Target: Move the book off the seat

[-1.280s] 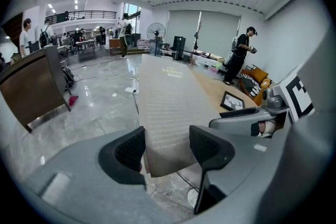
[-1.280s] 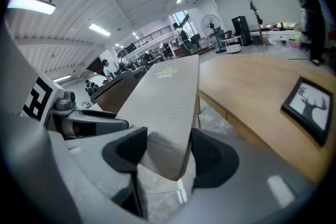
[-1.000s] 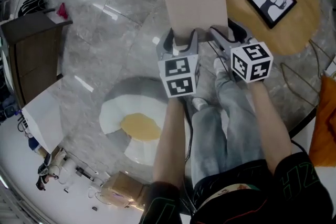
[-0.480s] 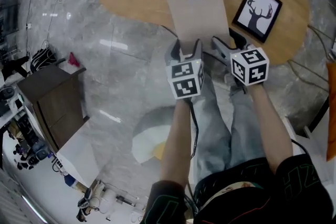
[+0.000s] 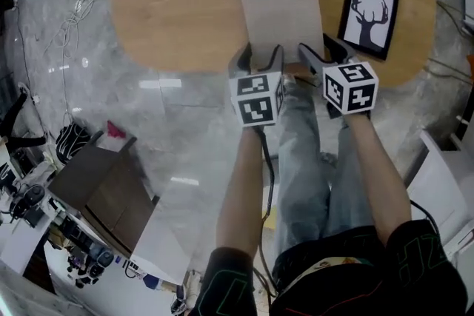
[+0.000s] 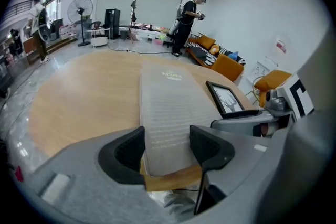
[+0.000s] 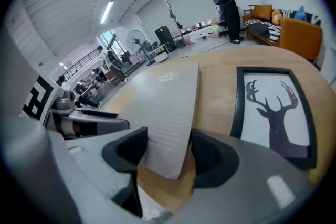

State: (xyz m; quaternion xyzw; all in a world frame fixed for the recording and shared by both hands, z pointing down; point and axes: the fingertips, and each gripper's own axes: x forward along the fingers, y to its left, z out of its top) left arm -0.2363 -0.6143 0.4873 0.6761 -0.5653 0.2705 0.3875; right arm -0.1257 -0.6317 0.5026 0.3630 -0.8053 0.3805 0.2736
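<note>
Polished grey marble-look floor (image 5: pixel 148 129) surrounds a rounded, pale wooden desk (image 5: pixel 185 11) with a smooth grained top. The room is a large open space with white walls and strip lights on the ceiling. A dark wooden cabinet (image 5: pixel 104 189) stands on the floor to the person's left, and at the far side are an orange sofa (image 6: pixel 220 63), a standing fan (image 6: pixel 80 10) and a person (image 6: pixel 186 21) on their feet.

The book (image 5: pixel 280 4) lies on the desk, its near end at the rim closest to the person. Its long axis runs straight away from the person, and the small gold title is at the far end. It is a thin, flat rectangle with a matte grey-beige cover and fine lines of print toward the near end. Just to its right, apart from it, lies a black-framed picture (image 5: pixel 368 15) of a dark deer silhouette on white.

The left gripper (image 5: pixel 259 54) has its jaws set wide, clamped on the book's near-left part. The right gripper (image 5: pixel 320 52) is clamped on the near-right corner, its dark rounded pads against the book.
</note>
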